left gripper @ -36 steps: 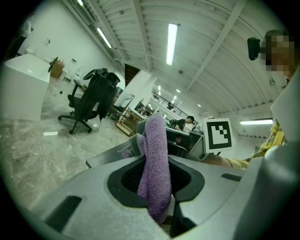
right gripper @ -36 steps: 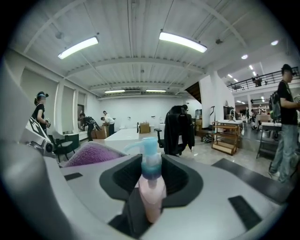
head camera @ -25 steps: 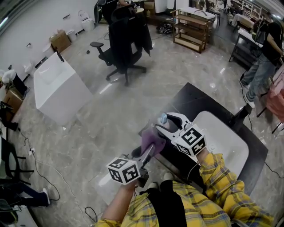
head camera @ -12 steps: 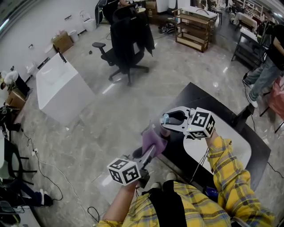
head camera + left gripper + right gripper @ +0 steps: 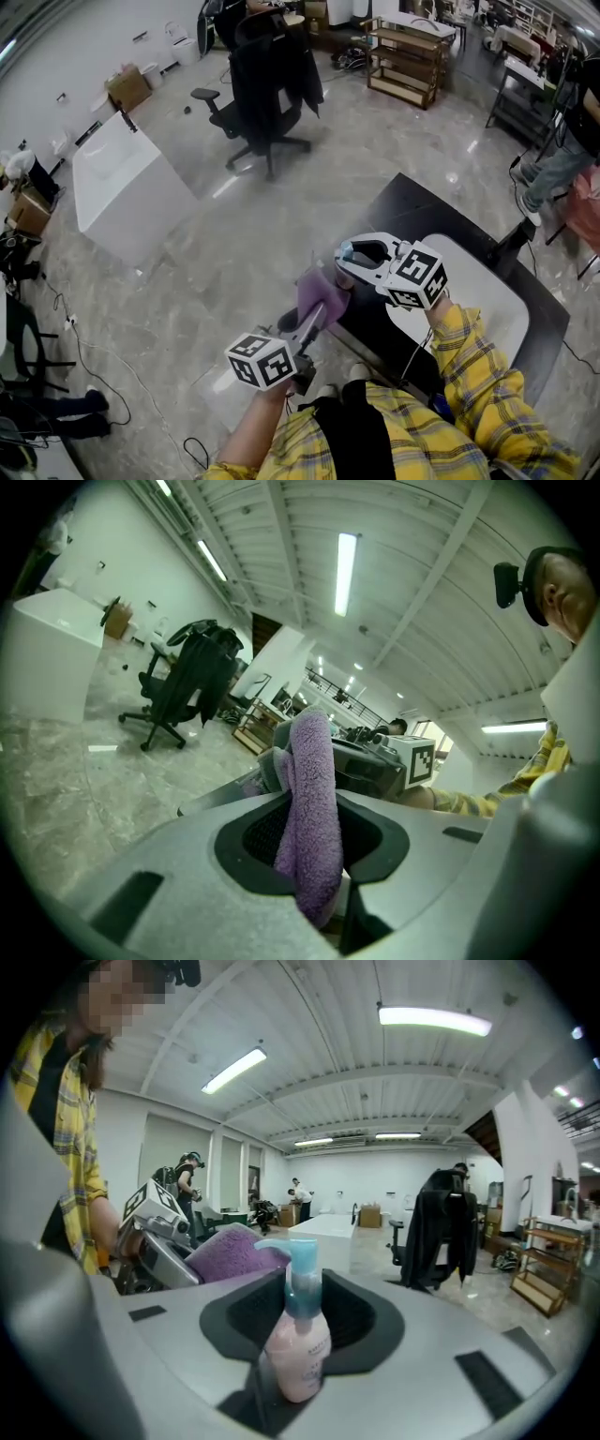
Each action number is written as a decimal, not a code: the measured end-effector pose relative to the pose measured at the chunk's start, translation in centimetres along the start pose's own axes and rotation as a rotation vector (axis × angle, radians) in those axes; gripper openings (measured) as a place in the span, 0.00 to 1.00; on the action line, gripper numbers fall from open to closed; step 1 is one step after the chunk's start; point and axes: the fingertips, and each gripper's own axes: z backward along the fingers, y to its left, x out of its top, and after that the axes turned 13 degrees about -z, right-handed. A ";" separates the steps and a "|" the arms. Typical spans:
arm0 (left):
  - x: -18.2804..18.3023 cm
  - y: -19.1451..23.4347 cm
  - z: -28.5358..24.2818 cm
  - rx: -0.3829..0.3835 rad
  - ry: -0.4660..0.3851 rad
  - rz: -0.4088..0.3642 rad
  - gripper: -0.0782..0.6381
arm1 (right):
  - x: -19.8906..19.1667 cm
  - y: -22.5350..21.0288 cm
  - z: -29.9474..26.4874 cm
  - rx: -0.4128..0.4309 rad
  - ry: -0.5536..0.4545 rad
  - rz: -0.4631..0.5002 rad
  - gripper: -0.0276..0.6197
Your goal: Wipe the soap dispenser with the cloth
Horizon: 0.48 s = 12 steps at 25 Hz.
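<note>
A pink soap dispenser (image 5: 298, 1335) with a blue pump is held upright; a purple fleecy cloth (image 5: 314, 817) is seen bunched just to its left.

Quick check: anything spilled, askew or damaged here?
Nothing stands out. The soap dispenser sits intact between the right hand-held gripper's jaws, which have just been closing; the left hand-held gripper clamps the cloth.

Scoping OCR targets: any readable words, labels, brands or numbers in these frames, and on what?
Label on dispenser: small print, too blurred to read.
Right cube and left cube: black-and-white square patterns only, no words or numbers.
Nothing else legible in any view.
</note>
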 end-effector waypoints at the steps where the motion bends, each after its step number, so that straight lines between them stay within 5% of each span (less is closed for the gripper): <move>1: 0.1 0.0 -0.1 0.003 -0.004 0.001 0.21 | 0.1 -0.1 0.0 -0.039 -0.021 -0.013 0.21; 12: 0.6 -0.7 -0.2 -0.024 -0.022 0.007 0.22 | -0.1 -1.2 0.7 -0.421 -0.108 -0.129 0.21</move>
